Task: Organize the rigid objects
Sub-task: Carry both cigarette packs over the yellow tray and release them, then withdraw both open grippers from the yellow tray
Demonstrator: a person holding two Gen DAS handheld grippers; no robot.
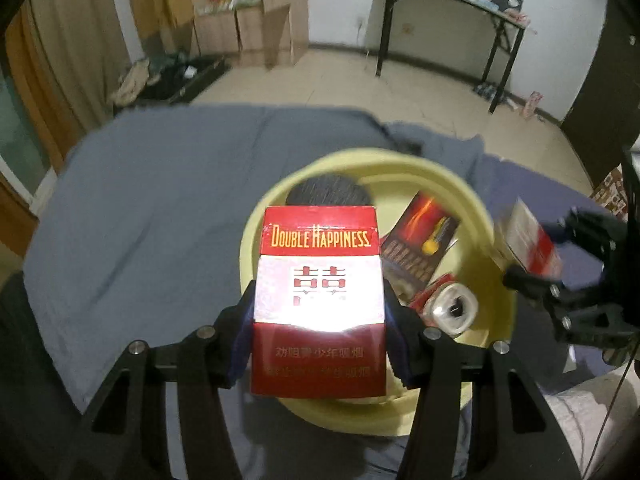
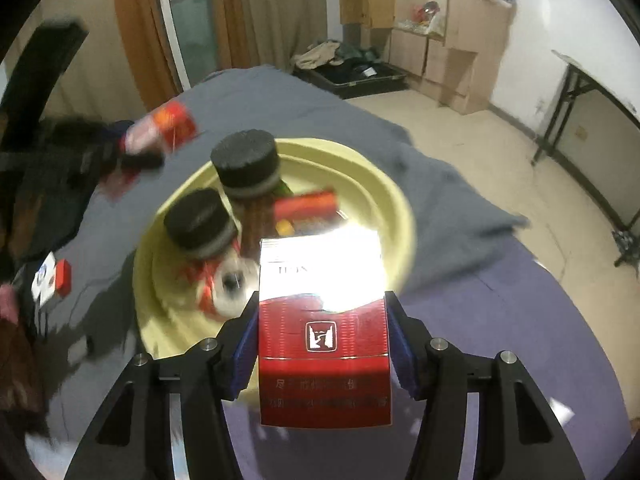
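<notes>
My left gripper [image 1: 319, 312] is shut on a red and white Double Happiness cigarette pack [image 1: 320, 280], held over the near rim of a pale yellow basin [image 1: 400, 160]. My right gripper [image 2: 322, 328] is shut on another red and white cigarette pack [image 2: 324, 320], held at the near edge of the same basin [image 2: 360, 168]. The basin holds two dark-capped jars [image 2: 246, 168], a dark red pack [image 1: 420, 240] and a small roll [image 1: 454, 308]. The right gripper with its pack also shows blurred in the left wrist view [image 1: 532, 248]; the left gripper shows blurred in the right wrist view [image 2: 160, 128].
The basin sits on a grey-blue cloth [image 1: 160, 200] over the table. A small red and white box [image 2: 52, 278] lies on the cloth at the left. A black folding table [image 1: 452, 20] and cardboard boxes [image 1: 260, 28] stand across the room.
</notes>
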